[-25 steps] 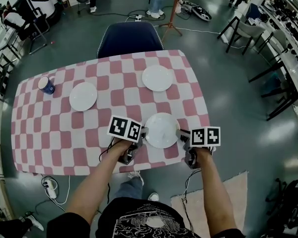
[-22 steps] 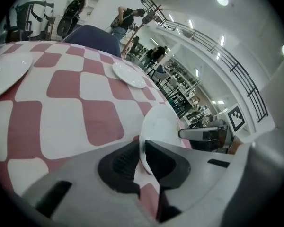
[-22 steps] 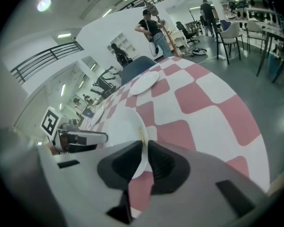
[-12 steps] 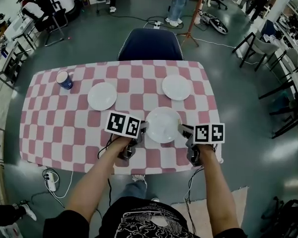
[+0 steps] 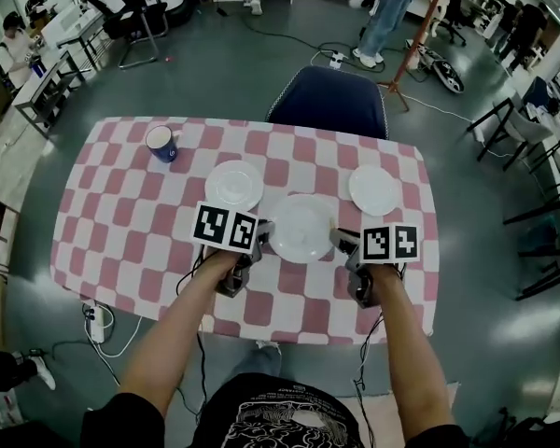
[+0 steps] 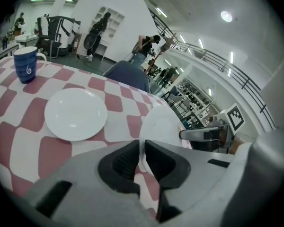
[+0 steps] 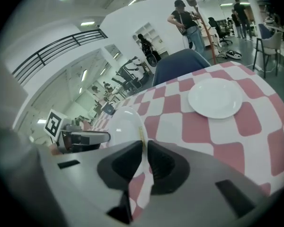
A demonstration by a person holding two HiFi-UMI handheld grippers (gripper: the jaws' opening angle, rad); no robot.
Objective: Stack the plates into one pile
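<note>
Held plate [image 5: 301, 229], centre frame: left gripper [image 5: 264, 235] clenched on its left rim, right gripper [image 5: 337, 240] clenched on the opposite rim, a two-sided hold judged to steady it level over the table [image 5: 121, 250]. Left plate [image 5: 234, 186] and right plate [image 5: 373, 189] lie beyond, awaiting stacking.

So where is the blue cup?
In the head view, the blue cup stands near the table's far left corner, apart from the nearest plate.

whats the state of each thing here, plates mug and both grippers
middle plate, gripped at opposite rims by both grippers
left gripper, shut on the middle plate's rim
right gripper, shut on the middle plate's rim
left plate, flat on the table, empty
right plate, flat on the table, empty
blue mug, upright on the table
</note>
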